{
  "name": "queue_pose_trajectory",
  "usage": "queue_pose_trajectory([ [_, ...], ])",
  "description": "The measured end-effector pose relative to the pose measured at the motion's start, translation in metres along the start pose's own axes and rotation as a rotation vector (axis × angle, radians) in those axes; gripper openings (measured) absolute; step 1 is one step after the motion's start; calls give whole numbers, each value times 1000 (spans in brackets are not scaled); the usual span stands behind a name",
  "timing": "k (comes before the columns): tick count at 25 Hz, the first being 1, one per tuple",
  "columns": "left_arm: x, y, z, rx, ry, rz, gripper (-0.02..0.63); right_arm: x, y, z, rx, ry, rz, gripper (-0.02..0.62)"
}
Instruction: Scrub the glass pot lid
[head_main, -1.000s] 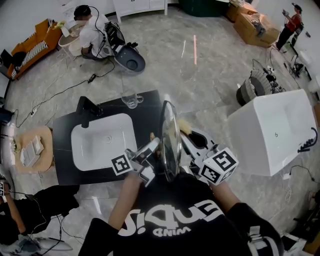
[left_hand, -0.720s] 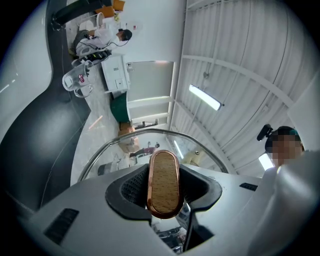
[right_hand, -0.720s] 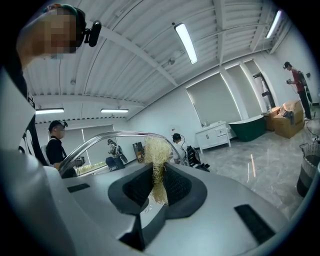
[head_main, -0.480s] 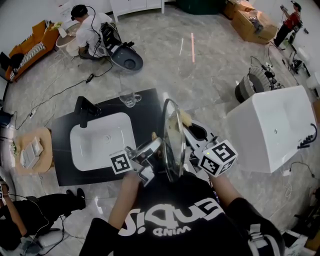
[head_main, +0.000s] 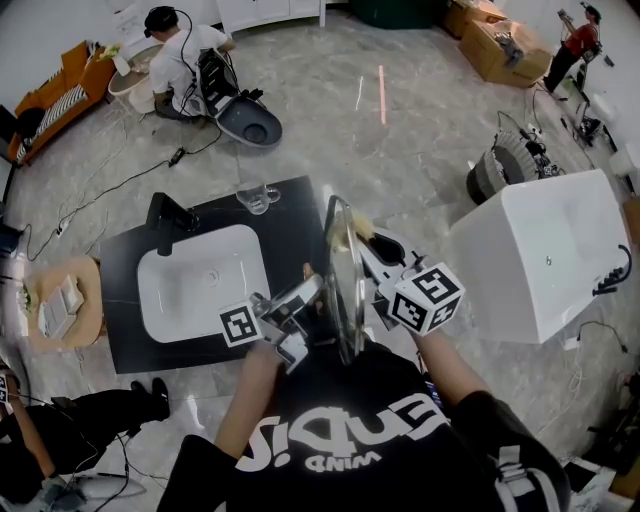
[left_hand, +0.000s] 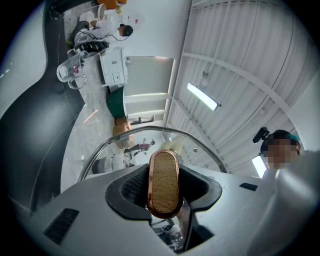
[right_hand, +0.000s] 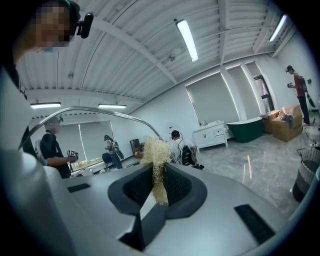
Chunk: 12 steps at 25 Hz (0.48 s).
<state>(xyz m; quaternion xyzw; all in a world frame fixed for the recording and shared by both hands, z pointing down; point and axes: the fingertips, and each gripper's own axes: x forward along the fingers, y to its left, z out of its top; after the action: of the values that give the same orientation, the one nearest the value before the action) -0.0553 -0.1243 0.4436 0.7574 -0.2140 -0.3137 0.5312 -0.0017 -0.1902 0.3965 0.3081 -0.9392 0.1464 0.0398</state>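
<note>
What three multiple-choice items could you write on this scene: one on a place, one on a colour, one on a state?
1. Where does the glass mug stand?
A) on the black counter, beyond the white basin
B) inside the basin
C) on a shelf

2. What colour is the scrubber in the right hand-held gripper?
A) blue
B) pale straw
C) black

3. What is the state of the left hand-held gripper?
A) open and empty
B) shut on the mug
C) shut on the wooden handle of the glass lid

Answers: 1 A, the head view shows it at the counter's far edge; 2 B, its fibres are straw-coloured; 3 C, its jaws clamp the handle.
</note>
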Motion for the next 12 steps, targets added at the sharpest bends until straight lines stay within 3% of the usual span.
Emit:
queue_pose_trajectory([
  [12,-4,-10,0,-33,-25,-38,175,28,-17,-40,56,69,13,48],
])
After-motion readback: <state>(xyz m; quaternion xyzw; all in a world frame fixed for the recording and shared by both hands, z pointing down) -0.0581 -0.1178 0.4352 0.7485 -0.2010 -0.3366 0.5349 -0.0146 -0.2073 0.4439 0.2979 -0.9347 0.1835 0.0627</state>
